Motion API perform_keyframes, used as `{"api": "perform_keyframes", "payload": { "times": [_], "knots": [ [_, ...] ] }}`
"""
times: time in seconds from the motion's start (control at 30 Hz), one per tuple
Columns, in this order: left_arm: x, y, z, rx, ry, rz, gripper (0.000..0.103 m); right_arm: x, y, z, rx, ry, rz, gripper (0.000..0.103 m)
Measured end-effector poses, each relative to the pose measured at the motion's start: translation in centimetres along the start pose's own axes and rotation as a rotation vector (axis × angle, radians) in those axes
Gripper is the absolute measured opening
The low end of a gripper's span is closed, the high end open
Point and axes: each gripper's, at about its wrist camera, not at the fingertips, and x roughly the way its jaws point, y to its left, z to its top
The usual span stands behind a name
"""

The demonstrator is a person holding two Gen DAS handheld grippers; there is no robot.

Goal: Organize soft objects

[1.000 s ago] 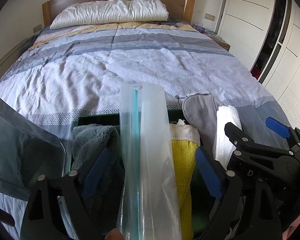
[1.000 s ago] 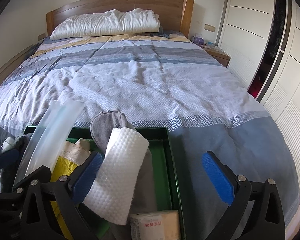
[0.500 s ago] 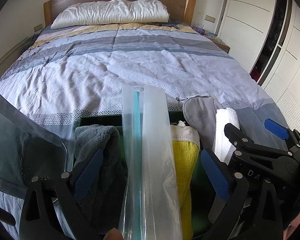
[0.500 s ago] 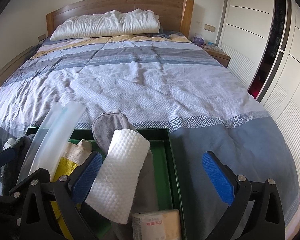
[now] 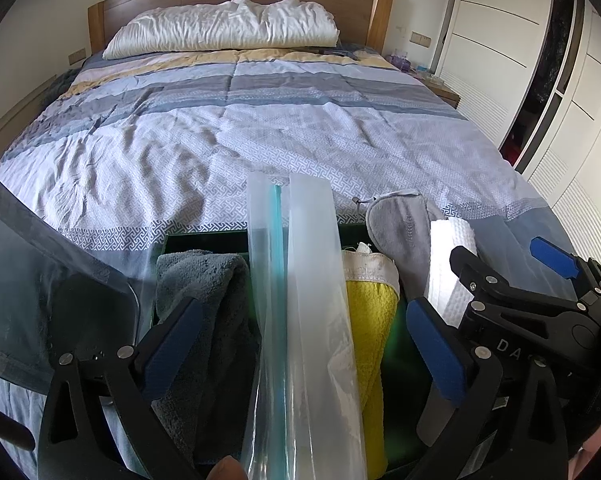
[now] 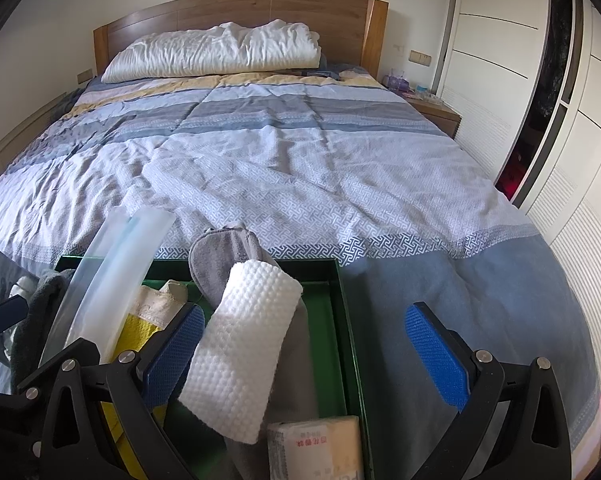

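A green box (image 6: 342,312) at the foot of the bed holds a dark grey towel (image 5: 204,280), a clear plastic bag (image 5: 300,320) (image 6: 108,280) standing up, a yellow cloth (image 5: 370,320) (image 6: 134,326), a grey pouch (image 5: 400,232) (image 6: 224,256), a white textured roll (image 6: 240,352) (image 5: 450,264) and a tissue pack (image 6: 316,452). My left gripper (image 5: 300,348) is open, its fingers either side of the plastic bag. My right gripper (image 6: 304,352) is open above the box's right part; it also shows in the left wrist view (image 5: 512,276).
The bed's striped quilt (image 6: 280,160) stretches ahead, with a white pillow (image 6: 212,52) at the wooden headboard. A nightstand (image 6: 432,110) and white wardrobe doors (image 6: 500,60) stand on the right. A dark translucent sheet (image 5: 40,280) lies at the left.
My left gripper's fingers have opened wider around the plastic bag. The right gripper has hardly moved.
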Motion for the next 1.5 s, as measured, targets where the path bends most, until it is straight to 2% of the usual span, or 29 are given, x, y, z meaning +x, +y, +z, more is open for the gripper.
{"api": "perform_keyframes", "payload": {
  "times": [1.5],
  "knots": [
    [-1.6,0.2,-0.2,0.010,-0.019,0.004,0.101,-2.0,0.5,-0.1,-0.029,-0.011,-0.014,0.103]
  ]
}}
